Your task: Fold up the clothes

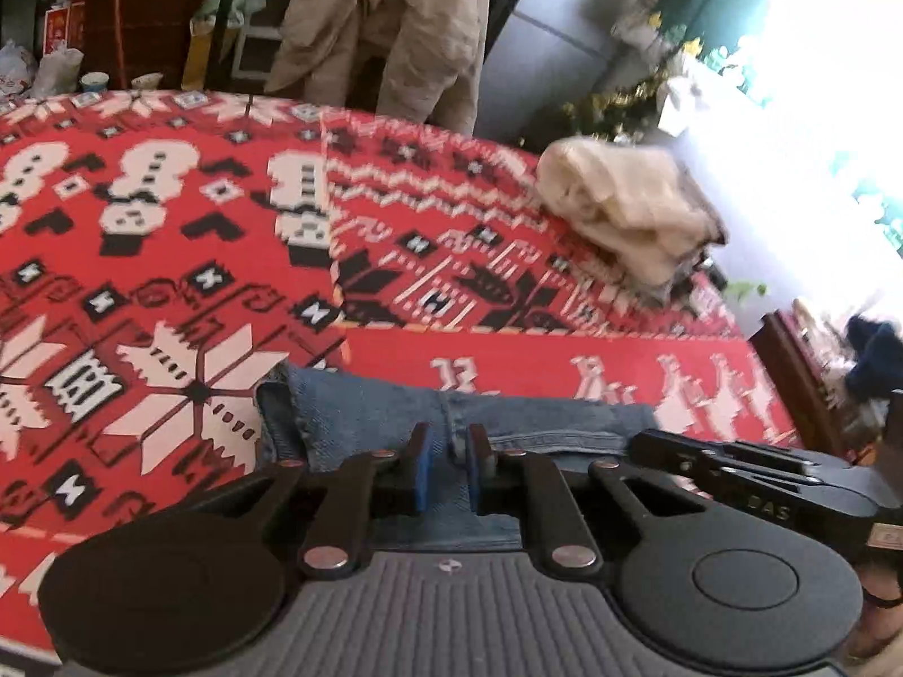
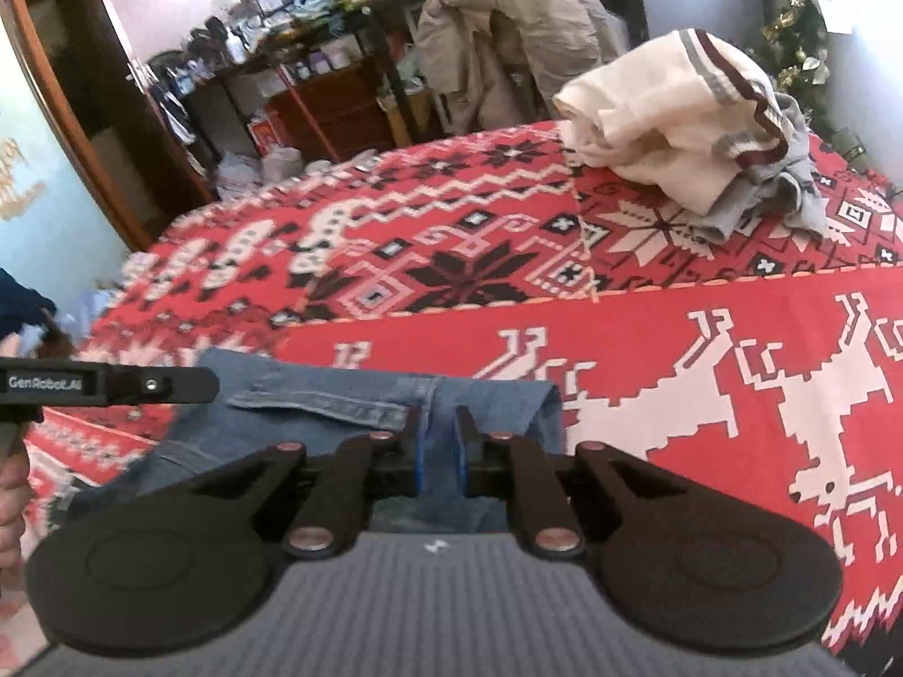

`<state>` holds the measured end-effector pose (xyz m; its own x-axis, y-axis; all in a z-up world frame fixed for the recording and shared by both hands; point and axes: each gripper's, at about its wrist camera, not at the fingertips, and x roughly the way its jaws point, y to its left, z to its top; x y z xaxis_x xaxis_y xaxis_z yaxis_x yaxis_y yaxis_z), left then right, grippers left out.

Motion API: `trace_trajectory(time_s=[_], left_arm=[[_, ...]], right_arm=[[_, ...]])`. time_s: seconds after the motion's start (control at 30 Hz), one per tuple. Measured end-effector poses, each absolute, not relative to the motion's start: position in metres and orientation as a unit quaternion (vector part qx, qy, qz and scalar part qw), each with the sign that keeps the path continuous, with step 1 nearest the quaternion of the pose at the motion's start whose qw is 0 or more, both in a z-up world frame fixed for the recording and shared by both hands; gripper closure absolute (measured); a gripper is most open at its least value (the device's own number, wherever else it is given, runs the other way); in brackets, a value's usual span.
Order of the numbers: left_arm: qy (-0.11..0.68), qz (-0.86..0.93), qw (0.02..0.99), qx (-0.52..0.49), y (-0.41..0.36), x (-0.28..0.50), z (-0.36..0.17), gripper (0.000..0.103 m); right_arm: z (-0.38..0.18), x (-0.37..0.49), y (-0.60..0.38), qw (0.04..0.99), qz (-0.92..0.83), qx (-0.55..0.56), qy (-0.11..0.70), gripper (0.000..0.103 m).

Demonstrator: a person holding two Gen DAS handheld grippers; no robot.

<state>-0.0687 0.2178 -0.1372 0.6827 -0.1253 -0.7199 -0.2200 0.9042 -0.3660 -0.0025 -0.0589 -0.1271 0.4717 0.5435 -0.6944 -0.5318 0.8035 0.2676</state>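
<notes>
Jaws of both grippers, left gripper [image 1: 451, 451] and right gripper [image 2: 439, 440], pinch folded blue denim jeans [image 1: 361, 412] over the red patterned bedspread [image 1: 169, 259]; thick layers may slip from either pinch.

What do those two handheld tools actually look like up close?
Each tool, the left tool and the right tool, is matt black with a grey ribbed body, two round black discs at the sides, silvery rivets on hinged black links, and two slim fingers faced with blue pads. One side bar carries white lettering.
</notes>
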Motion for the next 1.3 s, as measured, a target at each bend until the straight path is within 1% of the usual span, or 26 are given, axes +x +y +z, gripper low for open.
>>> trace_trajectory(time_s=[0.03,0.1,0.17,0.23,0.3,0.33,0.37,0.47,0.53,0.6,0.67,0.77,0.87,0.93,1.0,1.03,1.13,1.3], left_arm=[[0.401,0.027,0.89,-0.213,0.219,-0.068,-0.142,0.101],[0.409,0.029,0.888,-0.206,0.221,-0.066,-0.152,0.1],[0.411,0.027,0.886,-0.212,0.225,-0.071,-0.154,0.1],[0.413,0.029,0.884,-0.216,0.228,-0.076,-0.151,0.1],[0.408,0.033,0.885,-0.223,0.23,-0.08,-0.144,0.101],[0.398,0.03,0.89,-0.222,0.23,-0.081,-0.139,0.099],[0.385,0.026,0.896,-0.219,0.229,-0.081,-0.134,0.097],[0.358,0.016,0.91,-0.209,0.228,-0.076,-0.125,0.097],[0.363,0.014,0.91,-0.201,0.227,-0.063,-0.128,0.097],[0.387,0.025,0.904,-0.18,0.225,-0.052,-0.139,0.097],[0.396,0.036,0.903,-0.162,0.226,-0.052,-0.149,0.1],[0.389,0.032,0.897,-0.207,0.239,-0.061,-0.154,0.1],[0.388,0.039,0.892,-0.228,0.244,-0.069,-0.152,0.1],[0.391,0.044,0.892,-0.224,0.242,-0.074,-0.148,0.101],[0.385,0.042,0.896,-0.215,0.239,-0.081,-0.14,0.101],[0.38,0.034,0.899,-0.214,0.237,-0.085,-0.136,0.096],[0.367,0.0,0.904,-0.219,0.225,-0.09,-0.125,0.096],[0.378,-0.033,0.907,-0.184,0.186,-0.08,-0.126,0.096]], right_arm=[[-0.133,-0.002,-0.059,0.859,0.312,-0.001,0.407,0.1],[-0.142,-0.004,-0.059,0.862,0.308,-0.016,0.402,0.103],[-0.144,-0.008,-0.062,0.869,0.301,-0.031,0.393,0.102],[-0.145,-0.005,-0.07,0.867,0.29,-0.023,0.404,0.102],[-0.142,0.0,-0.077,0.866,0.28,-0.011,0.413,0.1],[-0.138,0.001,-0.08,0.867,0.281,-0.004,0.411,0.098],[-0.132,0.001,-0.081,0.87,0.285,0.001,0.403,0.098],[-0.119,0.004,-0.071,0.875,0.302,0.003,0.377,0.095],[-0.12,0.009,-0.057,0.873,0.309,-0.004,0.377,0.095],[-0.128,0.014,-0.045,0.871,0.309,-0.017,0.383,0.095],[-0.137,0.015,-0.041,0.872,0.304,-0.033,0.381,0.098],[-0.141,0.015,-0.047,0.873,0.305,-0.042,0.378,0.099],[-0.143,0.014,-0.055,0.874,0.3,-0.038,0.381,0.099],[-0.143,0.014,-0.06,0.877,0.285,-0.044,0.383,0.099],[-0.139,0.014,-0.066,0.88,0.271,-0.045,0.387,0.095],[-0.135,0.012,-0.07,0.882,0.271,-0.04,0.384,0.095],[-0.118,-0.001,-0.074,0.881,0.296,-0.022,0.368,0.095],[-0.109,-0.038,-0.032,0.859,0.366,-0.057,0.353,0.094]])
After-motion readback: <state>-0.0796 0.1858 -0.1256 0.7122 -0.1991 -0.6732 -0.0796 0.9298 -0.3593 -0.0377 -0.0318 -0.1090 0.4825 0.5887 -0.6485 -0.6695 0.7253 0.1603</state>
